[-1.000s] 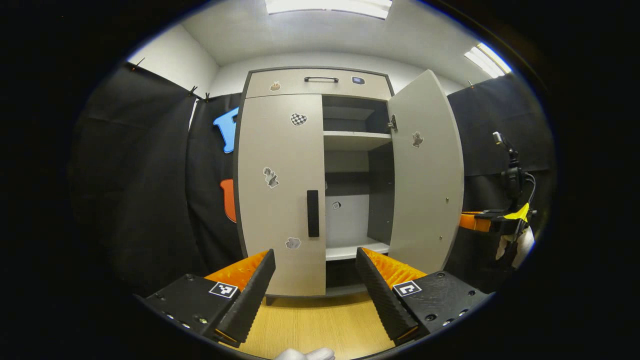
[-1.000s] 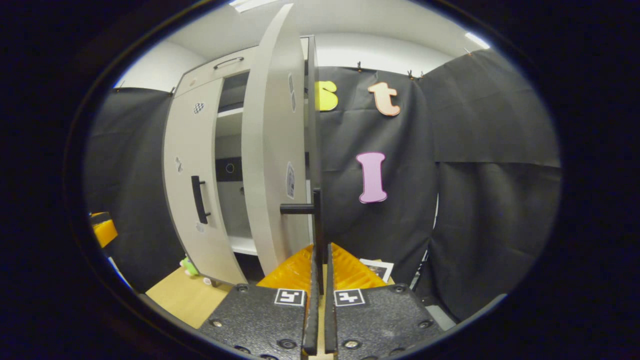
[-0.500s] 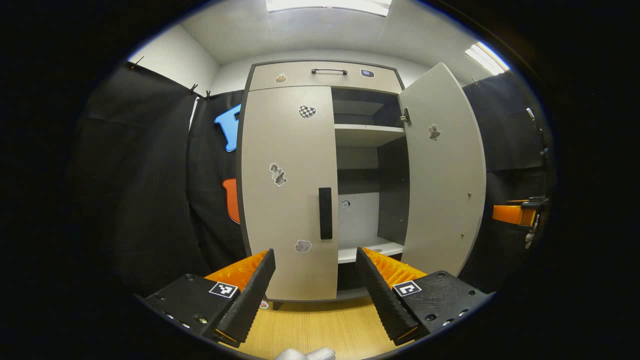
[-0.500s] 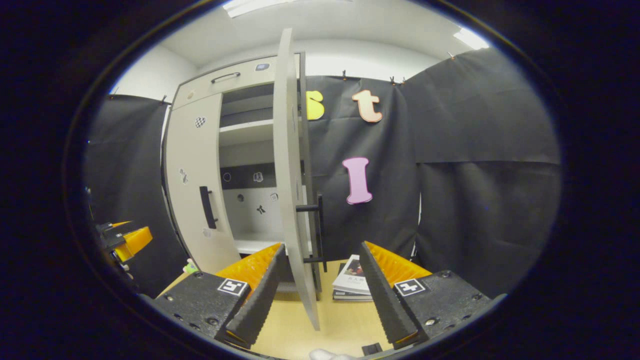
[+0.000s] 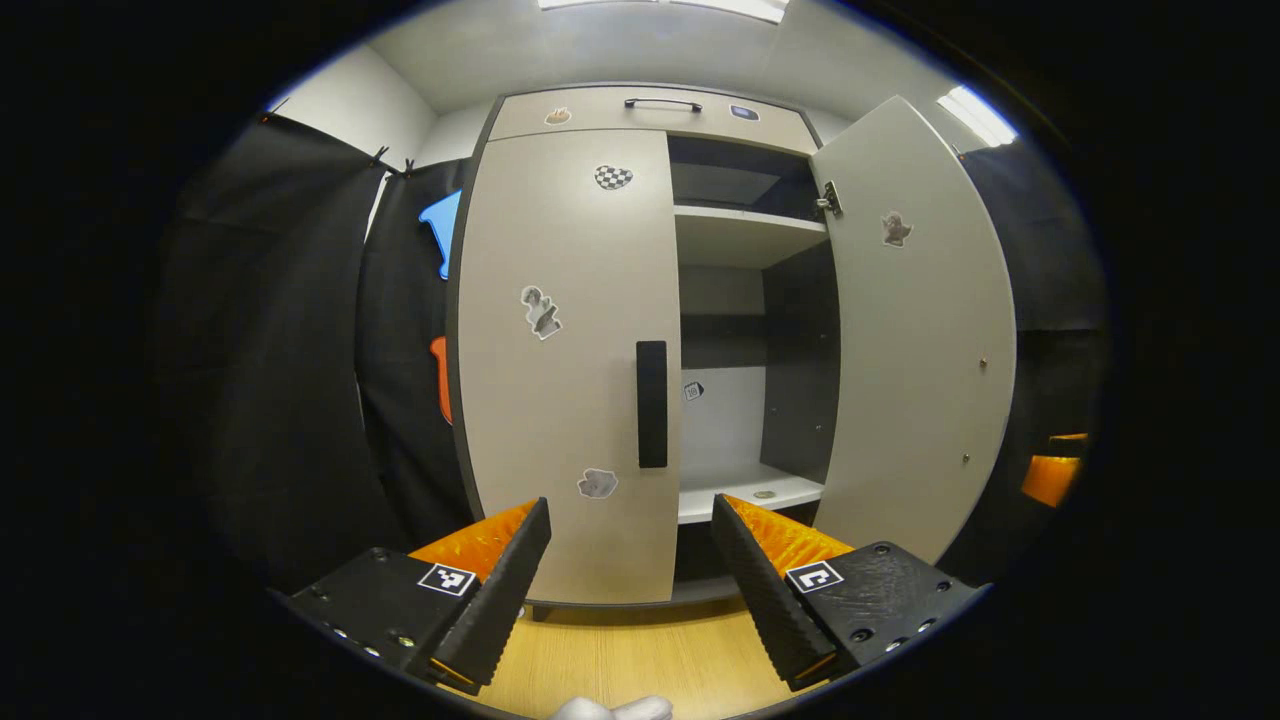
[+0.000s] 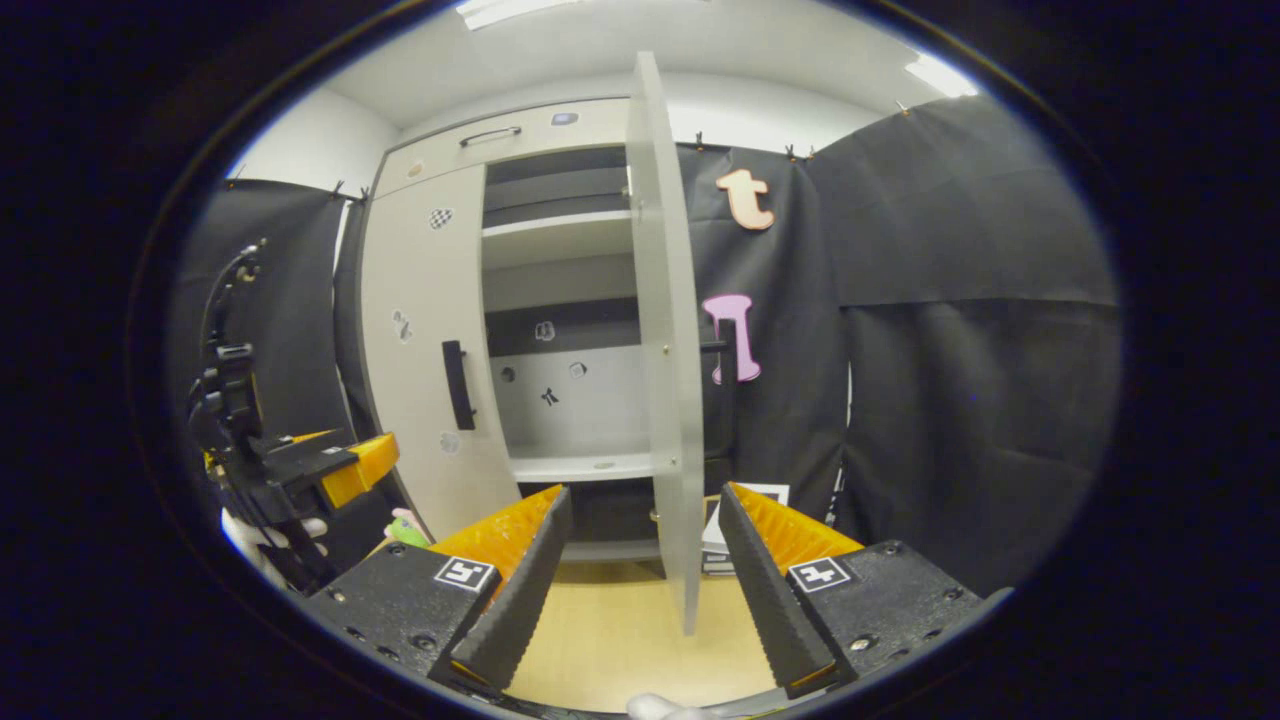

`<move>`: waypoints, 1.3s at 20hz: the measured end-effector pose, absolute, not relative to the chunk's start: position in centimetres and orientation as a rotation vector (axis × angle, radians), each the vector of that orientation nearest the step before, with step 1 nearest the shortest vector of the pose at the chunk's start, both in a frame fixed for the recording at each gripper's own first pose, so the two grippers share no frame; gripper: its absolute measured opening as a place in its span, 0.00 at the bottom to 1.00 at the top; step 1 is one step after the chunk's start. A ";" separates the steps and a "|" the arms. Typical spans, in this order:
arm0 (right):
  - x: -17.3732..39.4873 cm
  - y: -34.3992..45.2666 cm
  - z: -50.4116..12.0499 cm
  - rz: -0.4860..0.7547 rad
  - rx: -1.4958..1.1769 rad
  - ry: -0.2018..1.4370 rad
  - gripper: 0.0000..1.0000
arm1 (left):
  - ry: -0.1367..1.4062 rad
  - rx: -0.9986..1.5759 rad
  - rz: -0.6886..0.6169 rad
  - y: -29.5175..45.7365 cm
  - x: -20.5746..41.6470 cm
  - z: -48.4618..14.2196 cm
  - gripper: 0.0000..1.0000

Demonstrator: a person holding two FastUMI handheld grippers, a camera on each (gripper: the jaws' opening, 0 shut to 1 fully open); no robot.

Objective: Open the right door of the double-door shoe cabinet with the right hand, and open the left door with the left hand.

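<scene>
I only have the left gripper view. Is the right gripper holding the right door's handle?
Observer: No. The right gripper is open, and the handle sits farther off on the right door's outer face.
Operator: Anything behind that door if it swings wider?
Observer: A stack of magazines lies on the floor behind it, near the booth wall.
Operator: And on the floor by the left door?
Observer: A small green object lies on the floor near the cabinet's left front corner; I cannot tell what it is.
</scene>
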State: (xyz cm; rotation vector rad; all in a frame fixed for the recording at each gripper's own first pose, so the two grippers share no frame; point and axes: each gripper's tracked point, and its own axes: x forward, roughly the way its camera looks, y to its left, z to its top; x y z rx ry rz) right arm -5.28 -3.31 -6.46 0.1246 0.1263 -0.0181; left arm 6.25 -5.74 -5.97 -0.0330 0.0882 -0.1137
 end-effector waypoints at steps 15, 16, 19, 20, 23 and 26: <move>-3.1 1.0 -5.5 -0.004 0.066 0.161 0.92 | -0.002 -0.039 -0.108 -8.2 21.8 -3.2 0.97; -3.0 1.0 -5.7 -0.007 0.068 0.169 0.92 | 0.001 -0.034 -0.098 -8.2 22.4 -3.4 0.96; -2.7 0.9 -5.9 -0.013 0.064 0.183 0.92 | 0.031 -0.043 -0.097 -8.6 23.8 -4.4 0.96; -2.6 0.8 -5.9 -0.015 0.062 0.184 0.93 | 0.050 -0.036 -0.096 -8.6 24.1 -4.9 0.95; -2.6 0.9 -5.7 -0.008 0.057 0.183 0.93 | 0.061 -0.023 -0.078 -8.4 24.7 -5.5 0.63; -2.3 1.1 -5.6 0.002 0.052 0.184 0.92 | 0.062 -0.025 -0.097 -8.9 24.9 -5.5 0.49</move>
